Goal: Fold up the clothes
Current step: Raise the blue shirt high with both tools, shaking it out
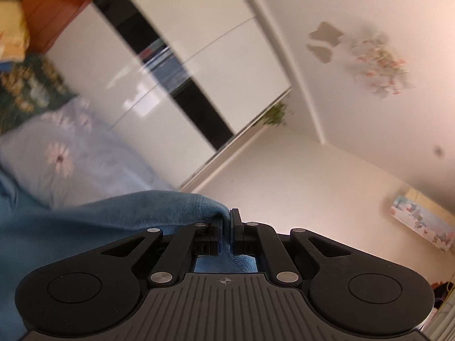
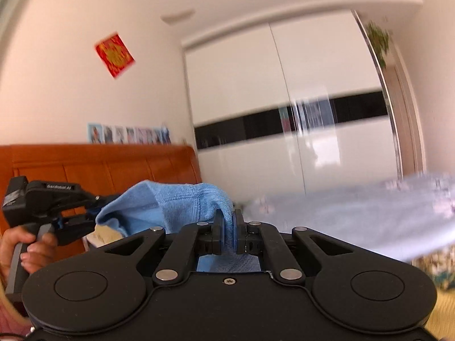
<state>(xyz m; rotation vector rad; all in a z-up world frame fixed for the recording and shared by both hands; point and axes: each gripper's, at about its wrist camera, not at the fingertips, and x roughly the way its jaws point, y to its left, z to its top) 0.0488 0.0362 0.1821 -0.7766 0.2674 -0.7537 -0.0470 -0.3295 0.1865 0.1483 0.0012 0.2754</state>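
white wardrobe doors (image 2: 298,91) with a black band fill the back of a bedroom, with an orange wooden headboard (image 2: 99,167) to one side and a pale blue floral pillow (image 1: 71,153) on the bed below; both cameras tilt up toward wall and ceiling, so the bed surface itself hardly shows. between the two tools hangs a blue fleecy garment (image 2: 170,201), lifted off the bed and stretched from one grip to the other. the left gripper (image 1: 227,231) has its jaws drawn nearly together on a bunched edge of the cloth, which drapes away to its left. the right gripper (image 2: 228,234) is likewise closed down on a thick fold of the same garment, and in its view the left tool appears at the far end of the cloth, held by a hand (image 2: 28,253). the blur suggests the garment is being swung or carried. i cannot tell from here whether this lift opens the piece out or brings one half over the other. either way, doing it well likely means keeping both pinches firm, holding the two ends level with the edge between them taut, and lowering the cloth so it lands flat without wrinkles. fleece is thick and could slip if either grip loosens.
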